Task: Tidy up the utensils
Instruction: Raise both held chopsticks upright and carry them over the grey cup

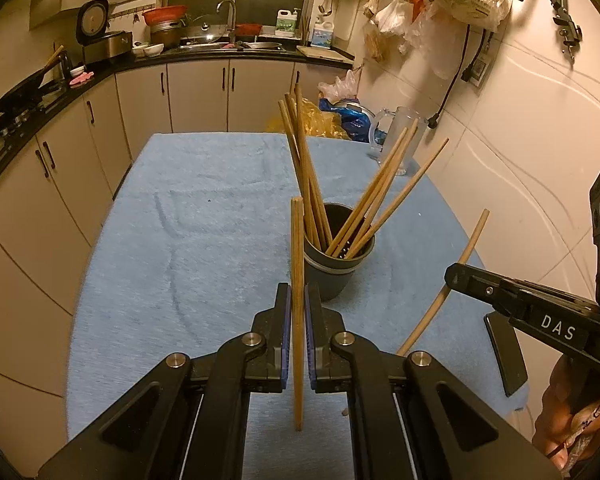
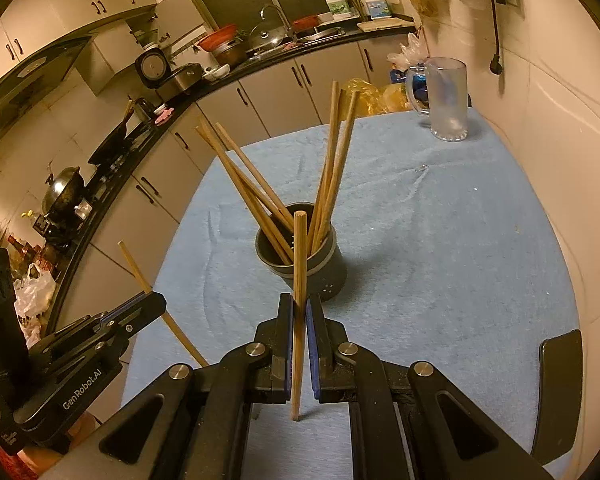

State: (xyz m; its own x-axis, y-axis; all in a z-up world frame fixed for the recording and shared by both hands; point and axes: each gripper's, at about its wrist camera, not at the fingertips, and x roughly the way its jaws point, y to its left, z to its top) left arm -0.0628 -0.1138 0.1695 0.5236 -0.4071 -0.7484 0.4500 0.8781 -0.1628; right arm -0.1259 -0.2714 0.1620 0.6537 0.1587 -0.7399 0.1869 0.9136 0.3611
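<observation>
The left tool (image 1: 298,308) is clamped on one wooden chopstick (image 1: 297,280), held nearly upright between its blue pads. The right tool (image 2: 299,312) grips a second chopstick (image 2: 299,300) the same way. At twelve o'clock from both stands a dark holder (image 2: 320,272) on the blue-covered desk (image 2: 440,240) (other chopsticks lean inside it). A glass mug (image 2: 446,100) sits at one o'clock.

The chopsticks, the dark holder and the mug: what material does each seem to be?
Chopsticks: likely wood or bamboo, matte tan with faint grain.
Holder: dark grey, matte, perforated; plastic or metal, unclear.
Mug: see-through, cloudy; glass or plastic.
</observation>
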